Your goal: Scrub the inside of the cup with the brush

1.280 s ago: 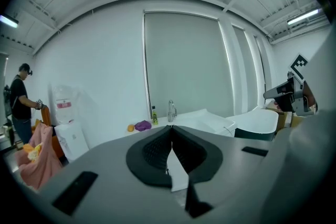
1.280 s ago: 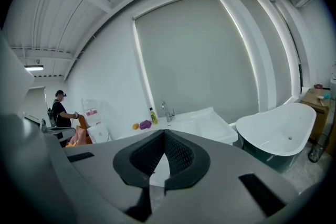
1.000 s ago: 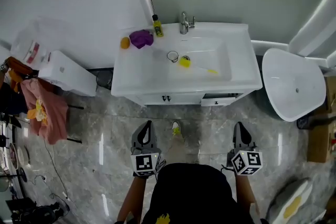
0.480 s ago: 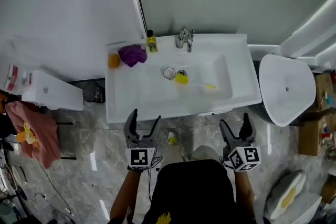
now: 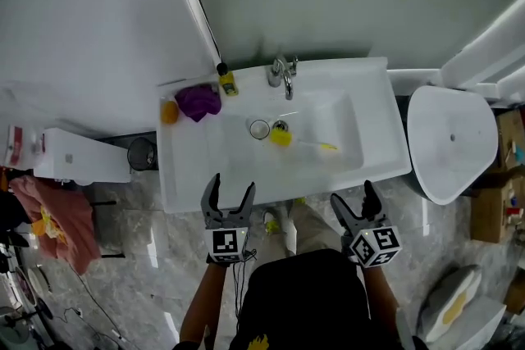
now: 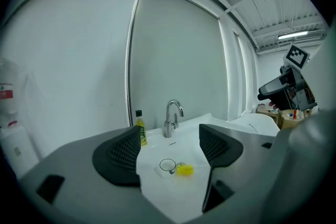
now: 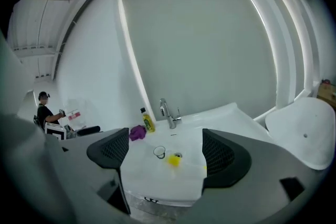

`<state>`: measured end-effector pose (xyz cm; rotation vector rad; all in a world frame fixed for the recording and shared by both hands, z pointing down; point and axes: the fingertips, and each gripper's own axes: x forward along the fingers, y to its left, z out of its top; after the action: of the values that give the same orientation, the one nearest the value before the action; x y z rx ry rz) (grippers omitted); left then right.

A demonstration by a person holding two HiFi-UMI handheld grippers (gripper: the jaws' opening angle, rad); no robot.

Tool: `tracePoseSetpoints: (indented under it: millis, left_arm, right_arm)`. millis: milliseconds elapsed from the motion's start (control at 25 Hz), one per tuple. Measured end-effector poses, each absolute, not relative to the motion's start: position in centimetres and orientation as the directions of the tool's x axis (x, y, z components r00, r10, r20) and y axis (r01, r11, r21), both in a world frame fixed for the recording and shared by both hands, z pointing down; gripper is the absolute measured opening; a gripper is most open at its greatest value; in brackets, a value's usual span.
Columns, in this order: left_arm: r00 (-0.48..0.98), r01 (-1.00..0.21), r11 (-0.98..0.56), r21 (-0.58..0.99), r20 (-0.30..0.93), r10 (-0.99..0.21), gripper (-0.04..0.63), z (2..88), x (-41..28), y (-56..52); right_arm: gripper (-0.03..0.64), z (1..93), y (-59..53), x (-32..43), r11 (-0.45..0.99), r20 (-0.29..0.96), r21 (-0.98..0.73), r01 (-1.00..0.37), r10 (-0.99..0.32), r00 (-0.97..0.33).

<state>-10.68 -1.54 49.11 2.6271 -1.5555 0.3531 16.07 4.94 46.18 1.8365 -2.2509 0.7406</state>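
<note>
A clear cup [image 5: 259, 129] stands upright in the white sink [image 5: 373, 164], next to the drain. Beside it lies the brush [image 5: 283, 138], with a yellow head and a thin handle pointing right. My left gripper [image 5: 229, 186] hovers at the sink's front edge, short of the cup. Its jaws have just opened and nothing is between them. My right gripper [image 5: 353, 194] is level with it further right, also just opened wide and empty. In the left gripper view the cup [image 6: 168, 166] and brush [image 6: 184, 169] show between the pads. The right gripper view shows the cup [image 7: 159, 152] and brush [image 7: 174, 160] far ahead.
A chrome faucet [image 5: 280, 71] stands at the sink's back. A yellow bottle [image 5: 225, 81], a purple cloth [image 5: 199, 101] and an orange object [image 5: 170, 112] sit on the back left ledge. A white toilet [image 5: 451, 143] is to the right and a white appliance [image 5: 78, 156] to the left.
Both grippers were shut a second ago and now stand open. They have moved forward from mid-floor to the sink's front edge. The sink now lies closer below me.
</note>
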Motion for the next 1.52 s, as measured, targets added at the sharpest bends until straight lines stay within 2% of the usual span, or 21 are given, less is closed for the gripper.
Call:
tracePoseSetpoints:
  millis: [200, 320, 560, 720, 920, 1040, 1160, 1360, 1400, 1520]
  left_arm:
    - [0.333, -0.923, -0.377, -0.075, 0.336, -0.881, 0.356, 53.5, -10.6, -5.1]
    - [0.313, -0.926, -0.371, -0.075, 0.399, -0.862, 0.357, 56.5, -9.4, -6.6]
    - [0.325, -0.91, -0.409, -0.069, 0.495, -0.806, 0.357, 65.6, -6.9, -12.1]
    - [0.337, -0.898, -0.437, -0.049, 0.56, -0.757, 0.357, 72.8, -6.1, -15.0]
    - [0.412, -0.873, -0.485, 0.061, 0.625, -0.663, 0.372, 79.6, -3.9, -17.6]
    - [0.431, -0.863, -0.501, 0.063, 0.606, -0.668, 0.374, 81.4, -2.8, -19.6]
    - [0.453, -0.85, -0.523, 0.06, 0.589, -0.669, 0.376, 82.8, -1.7, -20.7]
    - [0.46, -0.854, -0.516, 0.06, 0.551, -0.697, 0.396, 84.0, -1.0, -22.1]
    - [0.462, -0.854, -0.517, 0.061, 0.546, -0.699, 0.399, 84.2, -0.9, -22.3]
    - [0.464, -0.854, -0.517, 0.059, 0.536, -0.706, 0.402, 84.5, -0.5, -23.2]
  right_arm:
    - [0.448, 49.4, 0.2, 15.8, 0.18, 0.436, -0.413, -0.893, -0.822, -0.368]
    - [0.448, 52.3, -2.0, 15.5, 0.21, 0.469, -0.471, -0.857, -0.763, -0.445]
    - [0.448, 61.2, -7.9, 14.3, 0.117, 0.522, -0.617, -0.778, -0.679, -0.516]
    - [0.448, 69.1, -10.9, 14.7, -0.072, 0.611, -0.649, -0.757, -0.642, -0.463]
    - [0.448, 77.8, -13.0, 16.4, -0.43, 0.682, -0.702, -0.567, -0.635, -0.363]
    - [0.448, 81.7, -13.4, 18.0, -0.583, 0.727, -0.68, -0.445, -0.617, -0.302]
    - [0.448, 84.8, -13.3, 19.2, -0.681, 0.762, -0.647, -0.341, -0.595, -0.257]
    - [0.441, 88.1, -13.2, 20.6, -0.748, 0.809, -0.588, -0.309, -0.547, -0.214]
    - [0.415, 88.6, -12.9, 20.9, -0.77, 0.829, -0.56, -0.306, -0.523, -0.2]
    - [0.238, 89.6, -11.7, 21.3, -0.82, 0.877, -0.481, -0.31, -0.45, -0.169]
